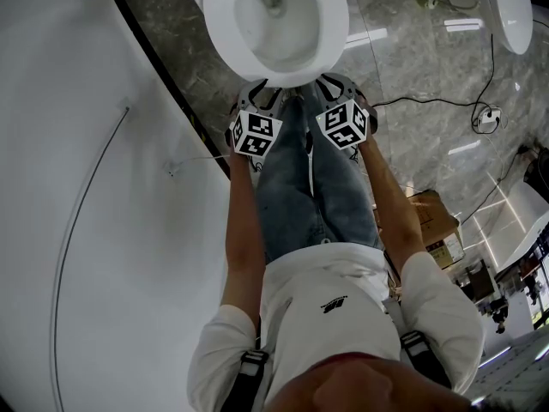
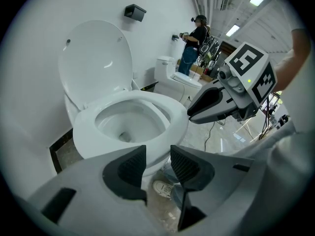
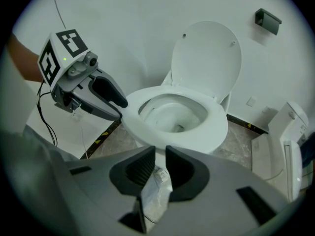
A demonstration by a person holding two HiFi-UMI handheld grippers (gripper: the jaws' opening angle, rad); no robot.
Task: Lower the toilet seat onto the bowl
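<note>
1. Pre-reach: left gripper (image 2: 158, 162) & right gripper (image 3: 160, 162) hover before bowl (image 3: 172, 114), jaws slightly spread, empty.
2. Seat (image 3: 216, 127) looks flat on bowl; lid (image 3: 206, 58) upright at wall.
3. Next, prob.: tip lid fwd, ease down.

Perhaps a fixture test hall: one toilet (image 2: 173, 114) beside a second toilet (image 2: 170, 77), floor cables (image 1: 429, 100), cardboard boxes (image 1: 431, 215).
</note>
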